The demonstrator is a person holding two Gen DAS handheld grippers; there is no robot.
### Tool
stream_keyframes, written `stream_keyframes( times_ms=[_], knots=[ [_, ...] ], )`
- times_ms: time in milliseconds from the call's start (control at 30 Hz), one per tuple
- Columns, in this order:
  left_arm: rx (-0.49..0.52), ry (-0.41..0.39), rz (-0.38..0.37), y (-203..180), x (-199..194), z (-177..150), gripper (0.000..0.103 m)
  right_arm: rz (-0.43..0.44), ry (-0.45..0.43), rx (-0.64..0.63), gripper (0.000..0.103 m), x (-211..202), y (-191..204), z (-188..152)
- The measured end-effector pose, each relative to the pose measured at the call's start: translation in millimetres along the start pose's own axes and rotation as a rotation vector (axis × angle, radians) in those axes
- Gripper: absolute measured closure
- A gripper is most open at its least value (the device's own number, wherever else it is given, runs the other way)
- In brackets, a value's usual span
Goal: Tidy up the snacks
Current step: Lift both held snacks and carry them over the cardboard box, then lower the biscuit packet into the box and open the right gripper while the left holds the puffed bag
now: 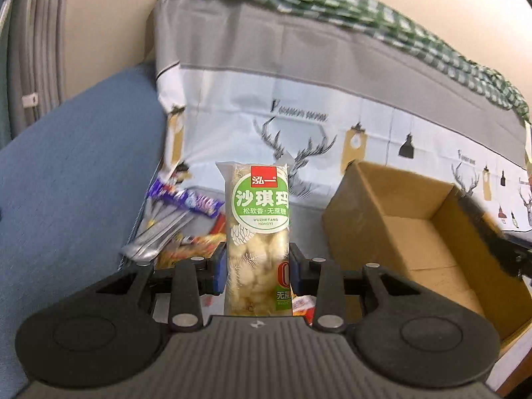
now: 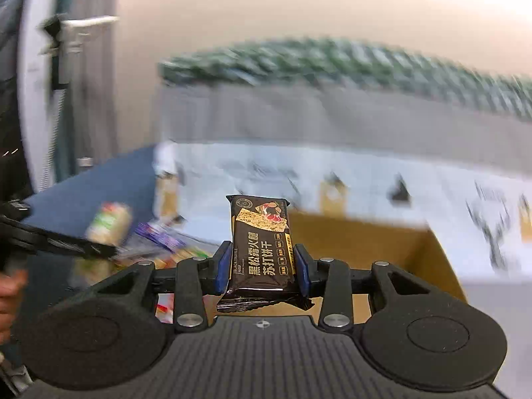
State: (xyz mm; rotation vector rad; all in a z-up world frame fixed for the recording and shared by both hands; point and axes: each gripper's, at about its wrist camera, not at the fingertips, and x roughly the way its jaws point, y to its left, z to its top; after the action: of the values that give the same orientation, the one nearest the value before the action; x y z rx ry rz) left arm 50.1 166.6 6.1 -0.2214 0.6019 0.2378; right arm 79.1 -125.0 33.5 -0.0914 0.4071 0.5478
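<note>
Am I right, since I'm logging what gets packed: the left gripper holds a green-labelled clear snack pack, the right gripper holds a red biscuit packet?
Not quite. The right gripper holds a dark brown biscuit packet, as the right wrist view shows. The left gripper does hold the green-labelled clear snack pack.

Grey and white cloth [image 1: 299, 106] printed with deer heads, draped upright; green checked blanket [image 1: 365, 10] on top; blue cushion [image 1: 76, 166] beside.
</note>
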Motion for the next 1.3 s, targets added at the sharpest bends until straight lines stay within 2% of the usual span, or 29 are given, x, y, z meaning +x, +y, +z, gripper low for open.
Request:
stream_keyframes(
  times_ms=[33, 100, 400, 600, 800, 933, 1300],
  knots=[
    [0.005, -0.009, -0.006, -6, 0, 0, 0.063, -0.015, 0.028, 0.040, 0.063, 3, -8, -2],
    [0.014, -0.019, -0.031, -18, 1, 0, 0.063, -0.005, 0.030, 0.095, 0.063, 3, -19, -3],
    [0.035, -0.103, -0.136, -85, -7, -6, 0.063, -0.061, 0.038, 0.048, 0.063, -3, -42, -13],
    [0.043, -0.120, -0.204, -116, -9, -10, 0.063, -0.118, 0.041, 0.061, 0.063, -16, -66, -23],
    [0.035, -0.105, -0.256, -124, -1, -12, 0.063, -0.176, 0.044, 0.099, 0.063, -18, -84, -26],
    [0.038, -0.095, -0.252, -128, 7, -14, 0.063, -0.200, 0.049, 0.115, 0.063, -16, -89, -28],
    [0.049, -0.109, -0.303, -139, 6, -16, 0.064, -0.213, 0.043, 0.107, 0.063, -8, -82, -26]
  ],
)
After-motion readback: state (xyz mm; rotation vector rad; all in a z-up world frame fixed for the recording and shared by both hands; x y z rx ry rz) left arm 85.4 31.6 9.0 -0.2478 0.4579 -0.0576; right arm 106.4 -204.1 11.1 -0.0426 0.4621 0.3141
